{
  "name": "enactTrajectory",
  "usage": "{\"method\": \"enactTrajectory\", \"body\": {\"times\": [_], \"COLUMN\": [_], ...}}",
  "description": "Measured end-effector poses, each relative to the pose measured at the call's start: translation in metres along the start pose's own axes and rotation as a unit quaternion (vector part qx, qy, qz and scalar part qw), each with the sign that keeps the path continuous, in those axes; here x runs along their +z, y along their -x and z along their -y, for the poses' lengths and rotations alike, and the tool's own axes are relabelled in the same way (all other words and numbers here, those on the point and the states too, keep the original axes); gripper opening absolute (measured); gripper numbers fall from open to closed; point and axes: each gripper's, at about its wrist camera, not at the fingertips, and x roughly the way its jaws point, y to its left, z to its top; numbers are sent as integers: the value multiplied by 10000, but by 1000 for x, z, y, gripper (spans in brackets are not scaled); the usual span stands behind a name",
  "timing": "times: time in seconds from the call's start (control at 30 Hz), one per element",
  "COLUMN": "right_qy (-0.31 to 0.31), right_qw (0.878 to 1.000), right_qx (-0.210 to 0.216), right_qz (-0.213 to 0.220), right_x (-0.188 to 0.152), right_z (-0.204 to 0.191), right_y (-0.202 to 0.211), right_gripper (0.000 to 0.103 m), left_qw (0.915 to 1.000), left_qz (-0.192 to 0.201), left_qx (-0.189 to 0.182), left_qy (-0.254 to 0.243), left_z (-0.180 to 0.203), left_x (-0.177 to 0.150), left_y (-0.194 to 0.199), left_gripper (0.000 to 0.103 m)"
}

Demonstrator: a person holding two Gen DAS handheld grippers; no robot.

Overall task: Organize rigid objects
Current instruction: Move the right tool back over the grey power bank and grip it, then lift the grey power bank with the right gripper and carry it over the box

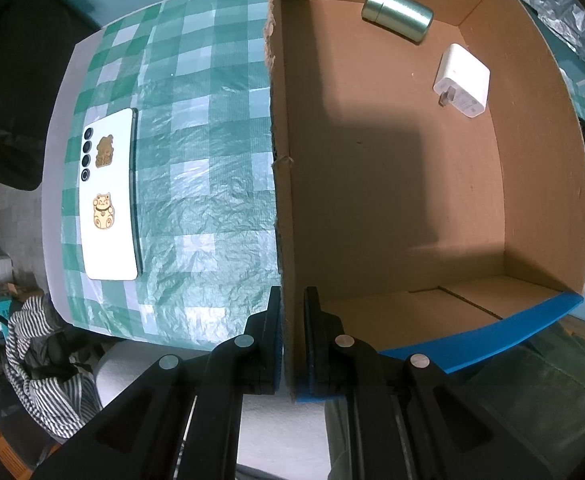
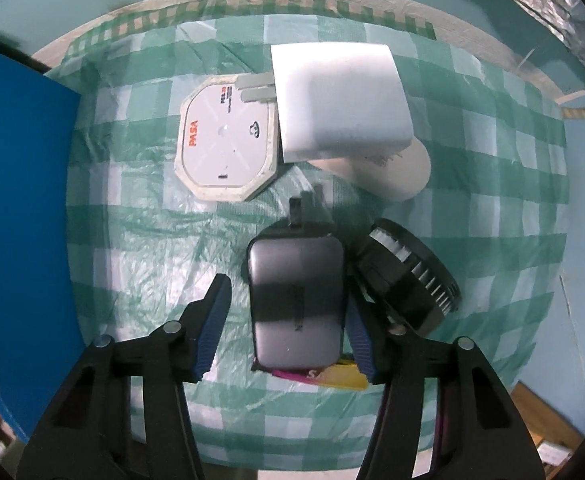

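Note:
My left gripper (image 1: 292, 312) is shut on the near left wall of an open cardboard box (image 1: 284, 184). Inside the box lie a pale green metal tin (image 1: 396, 12) on its side and a white charger (image 1: 462, 80). A white phone (image 1: 110, 196) with gold cat stickers lies on the checked cloth left of the box. My right gripper (image 2: 284, 324) is open, its fingers either side of a dark grey charger (image 2: 296, 300) lying on the cloth. Its right finger (image 2: 358, 336) is close to the charger's side.
Beyond the grey charger lie a white octagonal tape measure (image 2: 226, 144), a large white charger (image 2: 340, 100) over a white round object (image 2: 396, 172), and a black round device (image 2: 408, 272) at right. A pink-yellow card (image 2: 332, 376) sticks out under the grey charger. The box's blue wall (image 2: 20, 220) stands at left.

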Motion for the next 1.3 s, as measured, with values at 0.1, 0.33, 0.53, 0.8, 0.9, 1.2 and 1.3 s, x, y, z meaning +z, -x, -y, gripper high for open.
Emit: {"method": "enactTrajectory", "body": {"times": [0.1,0.33,0.53,0.8,0.9,1.2,1.3], "right_qy": [22,58,101,256,351,548,619], "right_qw": [9999,9999,9998,9993,9989,9977,9973], "right_qx": [-46,-70,121,255,320,390,381], "right_qz": [-110,-115,-85,8,9,58,104], "right_x": [1,7,-7,-26,-31,-34,-34], "right_z": [2,3,1,-13,-13,-29,-39], "right_y": [-7,-13,-11,5,16,45,57], "right_gripper": [48,42,42,42,42,42,42], "left_qw": [10000,10000,10000,10000,10000,10000,10000], "left_qz": [-7,-3,-9,8,3,7,7], "left_qx": [-14,-39,-28,-20,-24,-27,-24], "left_qy": [8,17,14,4,-1,-15,-18], "left_z": [0,-1,0,0,0,0,0], "left_x": [1,3,3,4,4,5,5], "left_y": [0,2,1,3,3,4,4], "left_gripper": [9,9,9,9,9,9,9]}}
